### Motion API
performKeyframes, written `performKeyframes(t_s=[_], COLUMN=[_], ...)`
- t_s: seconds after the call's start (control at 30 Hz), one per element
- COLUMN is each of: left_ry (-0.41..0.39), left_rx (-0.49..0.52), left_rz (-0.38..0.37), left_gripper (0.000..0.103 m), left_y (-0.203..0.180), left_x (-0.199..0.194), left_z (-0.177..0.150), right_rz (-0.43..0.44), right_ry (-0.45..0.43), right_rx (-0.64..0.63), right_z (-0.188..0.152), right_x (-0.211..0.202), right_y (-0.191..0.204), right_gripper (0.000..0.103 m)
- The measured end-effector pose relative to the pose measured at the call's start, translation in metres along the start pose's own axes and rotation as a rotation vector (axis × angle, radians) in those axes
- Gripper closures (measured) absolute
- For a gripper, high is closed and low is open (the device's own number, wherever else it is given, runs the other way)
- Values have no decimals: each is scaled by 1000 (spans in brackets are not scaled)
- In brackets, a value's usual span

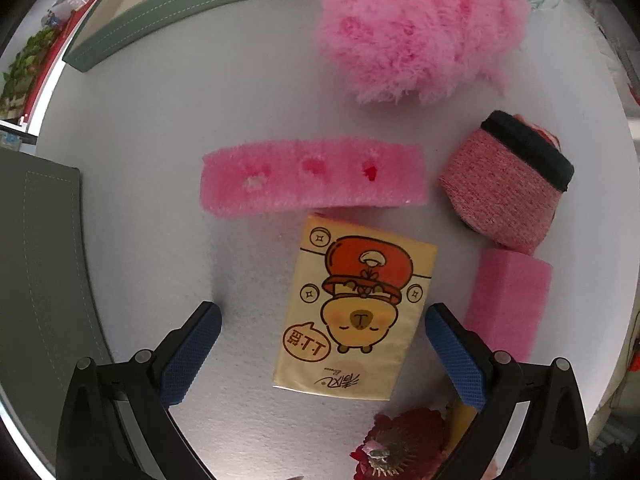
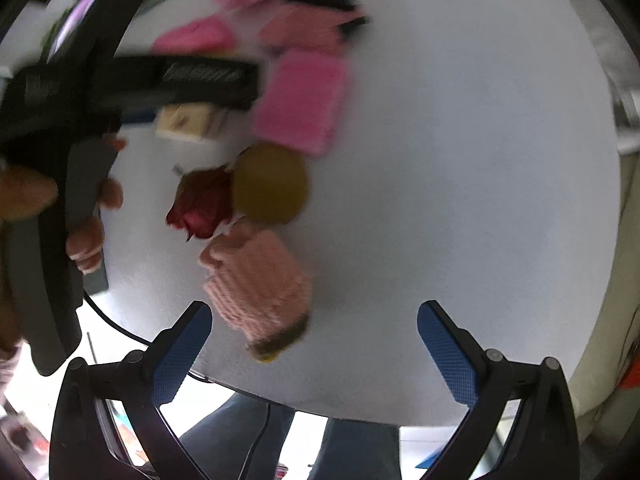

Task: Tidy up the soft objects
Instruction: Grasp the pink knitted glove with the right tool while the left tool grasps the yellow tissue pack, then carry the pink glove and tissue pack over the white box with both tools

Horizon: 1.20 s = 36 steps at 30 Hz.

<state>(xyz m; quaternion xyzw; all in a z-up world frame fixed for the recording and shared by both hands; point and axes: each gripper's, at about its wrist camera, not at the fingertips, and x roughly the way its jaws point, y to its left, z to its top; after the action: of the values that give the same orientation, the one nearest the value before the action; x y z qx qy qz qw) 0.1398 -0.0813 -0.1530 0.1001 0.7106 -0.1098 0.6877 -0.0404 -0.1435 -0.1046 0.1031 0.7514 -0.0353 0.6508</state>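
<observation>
We are holding the left gripper (image 1: 322, 354) spread wide so its jaws are straddling the yellow tissue pack (image 1: 352, 312), readying a grasp, while the right gripper (image 2: 314, 354), also released and empty, is waiting with the knitted doll (image 2: 256, 276) just ahead of its left jaw.

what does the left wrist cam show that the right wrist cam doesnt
Only the left wrist view: the cartoon face of the yellow tissue pack between the open left gripper jaws, and the green tray rim.
Only the right wrist view: a pink knitted item, the open right gripper, a hand.
Both: the fluffy pink ball, the pink sponge block, the white table.
</observation>
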Motion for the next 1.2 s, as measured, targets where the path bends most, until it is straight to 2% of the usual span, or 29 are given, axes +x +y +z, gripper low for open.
performKeyframes(t_s=[0.1, 0.17, 0.2, 0.27, 0.33, 0.37, 0.4, 0.47, 0.53, 0.6, 0.63, 0.67, 0.87, 1.2], left_ry=[0, -1, -5, -12, -1, 9, 18, 37, 40, 25, 20, 16, 44, -39], left_rx=[-5, -6, -8, -10, -16, -22, -29, -42, -37, -19, -7, 6, 6, 13], left_rz=[0, -2, -4, -4, -2, -1, 0, -4, -10, -12, -15, -14, -60, -96], left_gripper=[0, 0, 0, 0, 0, 0, 0, 1, 7, 26, 32, 45, 46, 46], left_y=[3, 15, 38, 47, 48, 48, 49, 52, 51, 50, 51, 50, 59, 75], left_x=[2, 2, 3, 4, 4, 5, 5, 7, 6, -1, -6, -8, -12, -50], left_z=[-3, -8, -17, -22, -24, -24, -23, -20, -19, -20, -19, -19, -24, -59], right_rz=[-19, -37, -44, -54, -53, -56, -44, -20, -18, -10, -6, -1, 7, 50], right_ry=[14, 18, 21, 28, 41, 52, 65, 68, 64, 61, 63, 63, 44, 18], right_rx=[-65, -105, -117, -133, -124, -112, -94, -66, -58, -41, -28, -12, 52, 152], right_z=[3, 5, 5, 3, 1, 1, 1, -1, -3, -6, -7, -9, -22, -23], right_x=[12, 19, 22, 28, 31, 33, 34, 32, 26, 22, 20, 17, -2, -24], right_y=[19, 29, 31, 36, 35, 33, 30, 23, 15, 6, 4, -2, -27, -43], right_gripper=[0, 0, 0, 0, 12, 37, 50, 55, 56, 56, 56, 56, 56, 56])
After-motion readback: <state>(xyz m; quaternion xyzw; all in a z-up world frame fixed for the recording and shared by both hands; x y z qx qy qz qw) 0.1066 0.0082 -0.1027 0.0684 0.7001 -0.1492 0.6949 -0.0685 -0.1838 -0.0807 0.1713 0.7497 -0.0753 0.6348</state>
